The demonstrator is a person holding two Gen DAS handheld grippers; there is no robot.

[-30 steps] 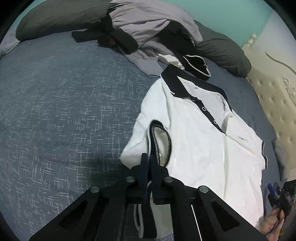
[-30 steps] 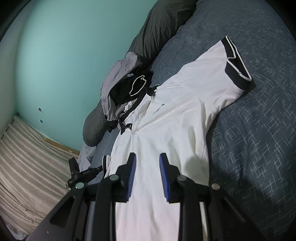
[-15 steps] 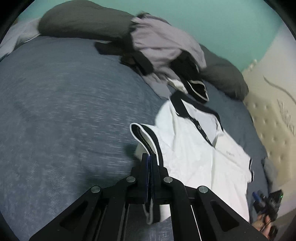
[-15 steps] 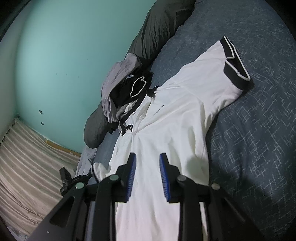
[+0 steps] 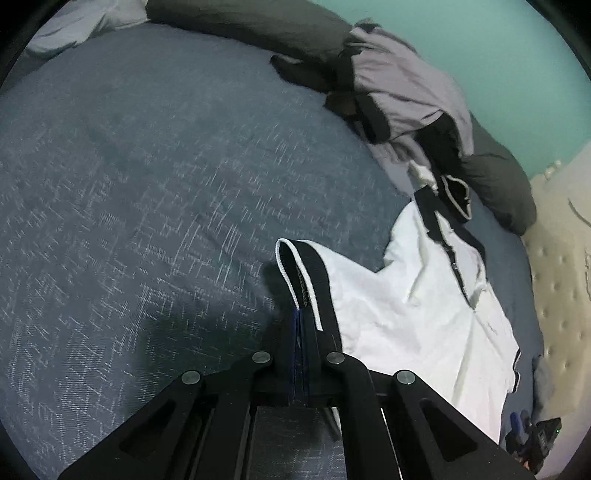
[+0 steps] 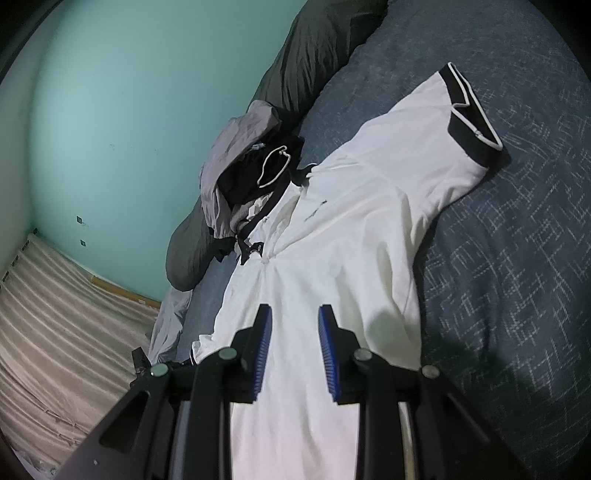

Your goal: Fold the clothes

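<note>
Clothes pile [image 5: 399, 96] behind polo collar [image 5: 439, 218], touching.

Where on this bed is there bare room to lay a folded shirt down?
The blue-grey bedspread lies bare left of the white polo shirt, below the dark grey pillows. It is crowded around the heap of grey and black clothes above the shirt's collar.

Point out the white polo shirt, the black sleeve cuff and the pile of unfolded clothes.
white polo shirt [image 6: 332, 258]: right wrist view, on its chest.
black sleeve cuff [image 5: 314, 269]: left wrist view, on the cuff band.
pile of unfolded clothes [image 5: 399, 85]: left wrist view, on the grey garment.
</note>
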